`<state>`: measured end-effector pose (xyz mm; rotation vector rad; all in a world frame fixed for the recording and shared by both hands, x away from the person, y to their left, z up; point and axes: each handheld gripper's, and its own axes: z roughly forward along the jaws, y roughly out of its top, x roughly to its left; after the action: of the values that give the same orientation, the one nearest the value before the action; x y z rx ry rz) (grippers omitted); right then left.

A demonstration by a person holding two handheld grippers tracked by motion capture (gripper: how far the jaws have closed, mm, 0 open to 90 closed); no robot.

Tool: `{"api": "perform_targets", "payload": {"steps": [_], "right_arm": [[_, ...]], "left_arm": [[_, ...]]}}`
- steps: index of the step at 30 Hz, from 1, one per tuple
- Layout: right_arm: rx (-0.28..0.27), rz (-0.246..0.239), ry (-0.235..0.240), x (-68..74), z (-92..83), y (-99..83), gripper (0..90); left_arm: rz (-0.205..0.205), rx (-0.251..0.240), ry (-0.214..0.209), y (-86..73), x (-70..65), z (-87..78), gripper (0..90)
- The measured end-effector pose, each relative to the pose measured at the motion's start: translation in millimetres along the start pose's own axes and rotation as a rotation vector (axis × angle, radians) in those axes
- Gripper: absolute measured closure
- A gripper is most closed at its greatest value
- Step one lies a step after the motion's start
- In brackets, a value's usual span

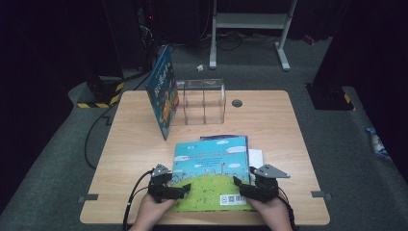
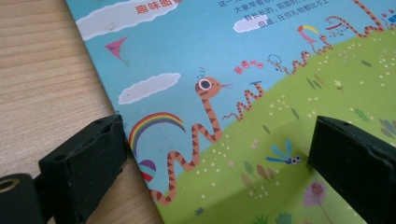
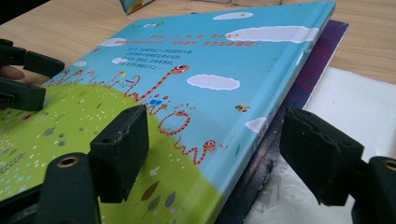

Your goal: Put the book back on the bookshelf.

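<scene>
Straddling the book: both grippers sit at the near corners of the top picture book (image 1: 211, 175), one at each side.
Top picture book: lies flat on the wooden table (image 1: 288, 125), near the person's edge, its cover sky blue above and grass green below, with striped snakes (image 2: 205, 116) drawn across it.
Left gripper (image 1: 179, 190): jaws stand wide apart; in the left gripper view one jaw is over bare wood just beside the book's left edge, the other over the green cover. Nothing is clamped.
Right gripper (image 1: 243, 187): jaws stand wide apart and straddle the book's right edge; one jaw is over the cover, the other beside the stack. No pad presses on the book.
Underneath: a dark purple book (image 3: 317, 56) and a white sheet (image 3: 364, 98) stick out on the right side.
Far side of table: a clear plastic organiser (image 1: 204, 101) with a blue book (image 1: 161, 94) leaning upright against its left side.
Hands: both come in from the bottom of the high view.
</scene>
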<state>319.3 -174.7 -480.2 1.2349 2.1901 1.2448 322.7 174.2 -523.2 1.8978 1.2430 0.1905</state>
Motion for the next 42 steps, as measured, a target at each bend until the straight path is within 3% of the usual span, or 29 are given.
{"api": "perform_targets", "payload": {"steps": [14,23,33,42], "right_arm": [[-0.009,0.024,-0.016,-9.1,-5.7,-0.5,24.2],[-0.037,0.056,-0.026,-18.9,-13.6,0.6,24.8],[-0.035,0.062,-0.026,-17.8,-13.7,1.9,22.2],[-0.028,0.090,-0.021,-24.5,-10.8,4.2,19.1]], "left_arm": [[-0.007,-0.003,-0.023,7.6,-2.7,9.8,5.2],[-0.048,-0.011,-0.038,12.5,-12.1,19.3,5.9],[-0.041,-0.008,-0.055,15.2,-13.9,23.3,5.9],[-0.035,-0.042,-0.068,12.1,-11.8,23.5,9.9]]}}
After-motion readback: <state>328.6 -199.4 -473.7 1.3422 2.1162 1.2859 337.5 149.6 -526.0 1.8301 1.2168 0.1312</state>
